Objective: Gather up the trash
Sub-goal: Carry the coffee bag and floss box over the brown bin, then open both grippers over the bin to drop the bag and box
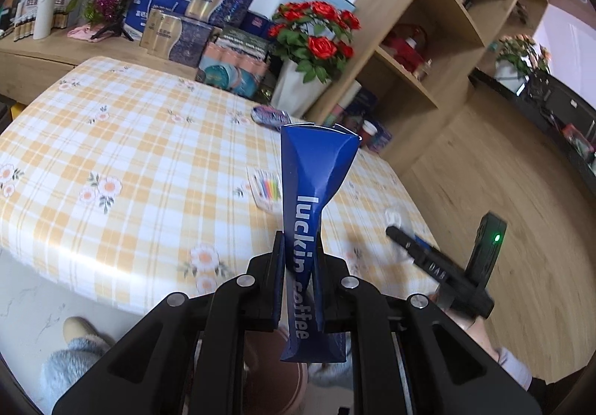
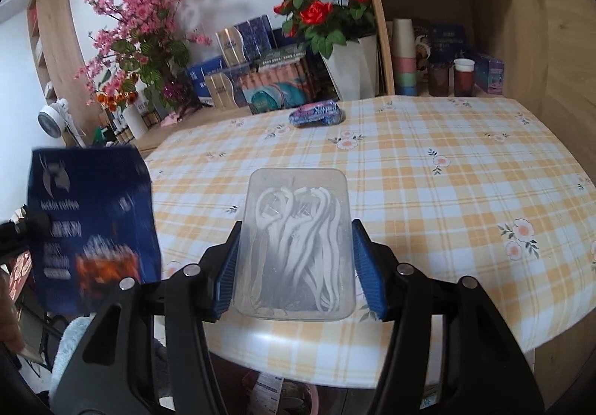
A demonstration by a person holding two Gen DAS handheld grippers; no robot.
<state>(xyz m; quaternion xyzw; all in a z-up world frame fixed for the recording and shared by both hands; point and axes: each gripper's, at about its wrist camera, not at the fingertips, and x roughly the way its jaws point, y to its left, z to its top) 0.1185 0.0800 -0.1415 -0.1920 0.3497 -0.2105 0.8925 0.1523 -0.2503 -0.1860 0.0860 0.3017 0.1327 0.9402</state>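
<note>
My left gripper (image 1: 300, 258) is shut on a blue luckin coffee pack (image 1: 316, 169), which is squashed flat between the pads and stands up over the checked table (image 1: 130, 139). In the right wrist view the same pack (image 2: 93, 229) hangs blurred at the left, off the table's edge. My right gripper (image 2: 296, 258) is shut on a clear plastic box of white floss picks (image 2: 296, 240), held above the table's near edge (image 2: 335, 351). A blue and purple wrapper (image 2: 316, 112) lies at the far side of the table; the left wrist view shows this wrapper (image 1: 269, 115) too.
A card of coloured pens (image 1: 266, 190) lies on the cloth. A pinkish bin (image 2: 298, 394) stands on the floor under the table's edge. Boxes, red roses in a white vase (image 2: 350, 57) and wooden shelves (image 1: 428, 42) line the far side. Wooden floor (image 1: 484, 173) lies to the right.
</note>
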